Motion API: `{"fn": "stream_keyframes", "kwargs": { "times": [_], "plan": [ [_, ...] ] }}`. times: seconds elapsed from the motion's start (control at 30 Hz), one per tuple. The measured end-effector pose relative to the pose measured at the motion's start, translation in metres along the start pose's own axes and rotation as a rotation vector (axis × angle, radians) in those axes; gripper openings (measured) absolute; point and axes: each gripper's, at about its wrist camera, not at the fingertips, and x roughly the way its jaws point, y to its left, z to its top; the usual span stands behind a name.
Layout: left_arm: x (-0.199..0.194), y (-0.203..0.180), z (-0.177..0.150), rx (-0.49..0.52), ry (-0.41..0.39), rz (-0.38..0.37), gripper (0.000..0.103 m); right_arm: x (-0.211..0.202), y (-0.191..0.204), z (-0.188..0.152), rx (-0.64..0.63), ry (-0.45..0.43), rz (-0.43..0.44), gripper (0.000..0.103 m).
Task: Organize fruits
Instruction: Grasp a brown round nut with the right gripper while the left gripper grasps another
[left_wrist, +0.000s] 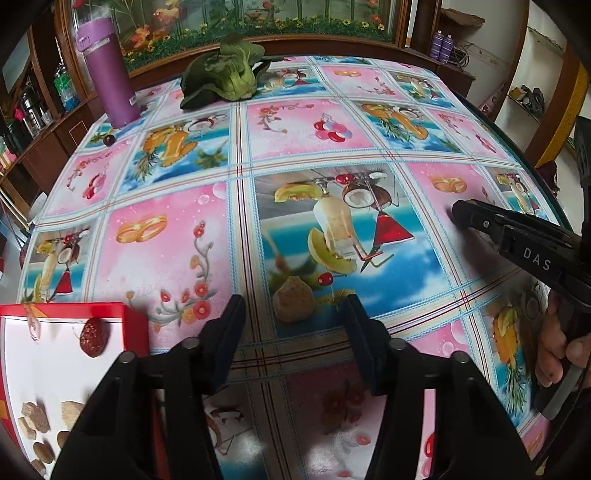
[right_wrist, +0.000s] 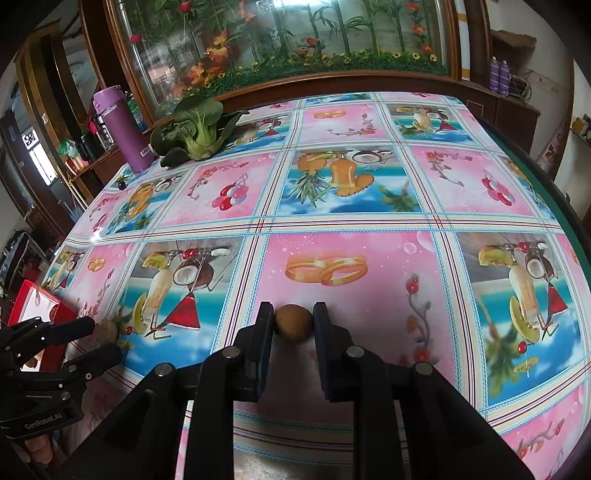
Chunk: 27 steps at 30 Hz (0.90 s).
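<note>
Gripping: the right gripper (right_wrist: 293, 325) pinches a brown round fruit (right_wrist: 293, 325) between its two fingers, low over the tablecloth (right_wrist: 369, 206); whether the fruit rests on the cloth or is just off it I cannot tell.
Why held so: the fingers meet the fruit at its widest sides, which I judge keeps so round a thing from slipping out.
Left gripper (left_wrist: 295, 317): spread wide, with a second brown fruit (left_wrist: 293, 301) just ahead of its fingertips and between their lines, untouched; the width looks set to straddle it.
Box (left_wrist: 129, 317): a red-rimmed, white-floored box just left of the left gripper, already holding a red fruit (left_wrist: 94, 336) and some brown pieces (left_wrist: 37, 421); it lies well to the left of the right gripper, so it is likely where the fruits go.
Person: a hand (left_wrist: 561, 347) grasps the right gripper's handle, seen at the right of the left view.
Middle: bare patterned cloth ahead of both grippers; its printed fruits are pictures only.
Far left: a small dark cherry (left_wrist: 109, 140) lies loose on the cloth, near the foot of a purple bottle (left_wrist: 107, 74).
Far ahead: a green bok choy (right_wrist: 195, 129) beside the bottle, at the table's back edge.
Stage: as I judge it, partway through, with two fruits in reach and the cherry left.
</note>
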Motion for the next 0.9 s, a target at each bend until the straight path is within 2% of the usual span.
{"fn": "stream_keyframes", "kwargs": {
  "times": [0.3, 0.4, 0.6, 0.73, 0.9],
  "plan": [
    [0.002, -0.001, 0.0, -0.006, -0.007, -0.001, 0.047, 0.0, 0.001, 0.0, 0.004, 0.004, 0.002, 0.02],
    [0.002, -0.003, 0.001, -0.002, -0.009, -0.006, 0.037, 0.0, 0.0, 0.0, 0.004, 0.004, 0.002, 0.02],
    [0.001, -0.004, 0.001, 0.0, -0.009, -0.006, 0.025, 0.0, -0.001, 0.0, 0.005, 0.004, 0.002, 0.02],
    [-0.004, -0.004, -0.001, -0.015, -0.017, -0.014, 0.025, -0.002, 0.0, -0.002, 0.011, 0.0, -0.002, 0.02],
    [-0.025, -0.006, -0.008, -0.03, -0.064, -0.033, 0.025, -0.01, -0.002, -0.002, 0.019, -0.029, -0.008, 0.02]
  ]
}}
